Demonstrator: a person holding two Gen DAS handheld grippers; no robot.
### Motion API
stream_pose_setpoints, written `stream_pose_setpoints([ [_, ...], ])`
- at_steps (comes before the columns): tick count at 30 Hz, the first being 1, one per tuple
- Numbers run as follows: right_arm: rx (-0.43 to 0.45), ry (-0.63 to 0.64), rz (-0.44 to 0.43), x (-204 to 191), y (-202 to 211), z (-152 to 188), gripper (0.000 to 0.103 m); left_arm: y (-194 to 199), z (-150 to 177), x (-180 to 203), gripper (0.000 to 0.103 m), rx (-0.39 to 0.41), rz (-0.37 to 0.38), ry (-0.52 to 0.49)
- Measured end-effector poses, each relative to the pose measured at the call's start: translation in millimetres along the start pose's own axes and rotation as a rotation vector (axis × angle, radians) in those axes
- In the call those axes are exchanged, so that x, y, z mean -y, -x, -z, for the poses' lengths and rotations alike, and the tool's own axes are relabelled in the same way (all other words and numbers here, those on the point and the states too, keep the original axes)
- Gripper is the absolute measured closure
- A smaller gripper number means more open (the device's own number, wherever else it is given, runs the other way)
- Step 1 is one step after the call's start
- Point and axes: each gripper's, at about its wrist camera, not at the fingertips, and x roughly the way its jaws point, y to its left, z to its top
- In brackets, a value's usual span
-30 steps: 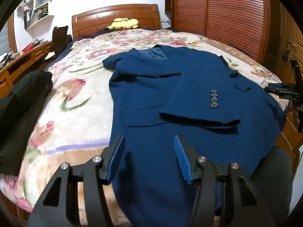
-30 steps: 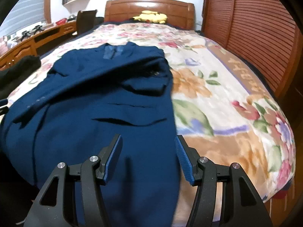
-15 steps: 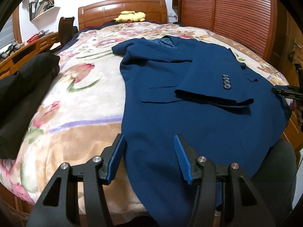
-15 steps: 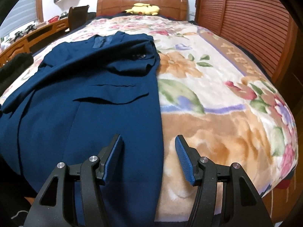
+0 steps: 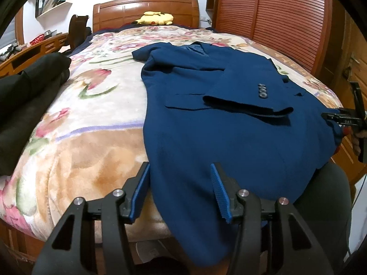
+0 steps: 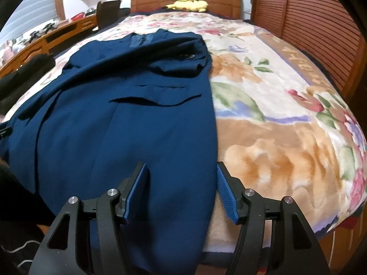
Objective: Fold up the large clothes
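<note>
Blue jacket (image 5: 229, 123) spread across the flowered blanket (image 5: 91, 105) on the bed, hem hanging over the near edge at lower centre of both views. Left gripper (image 5: 181, 192) partly open, just been closing, fingers (image 5: 140, 190) straddling the jacket's left edge, gripping nothing. Right gripper (image 6: 181, 190) partly open, straddling the right edge, empty. Black clothes (image 5: 27, 96) at left.

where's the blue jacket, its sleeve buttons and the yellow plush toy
blue jacket (image 5: 206, 137), left wrist view, lower front panel
sleeve buttons (image 5: 263, 91), left wrist view, row on the cuff
yellow plush toy (image 6: 187, 4), right wrist view, its body
</note>
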Motion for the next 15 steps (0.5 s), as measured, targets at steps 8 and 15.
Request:
stream_pose_setpoints([
  [8,-0.009,0.045,-0.051,-10.7,1.8,1.1,0.079,6.8,4.0,-0.4,0.097,-0.005,0.006,-0.005],
  [15,0.067,0.062,-0.084,-24.9,23.5,-10.8,0.098,53.3,-13.8,14.2,0.103,0.116,0.032,-0.029],
])
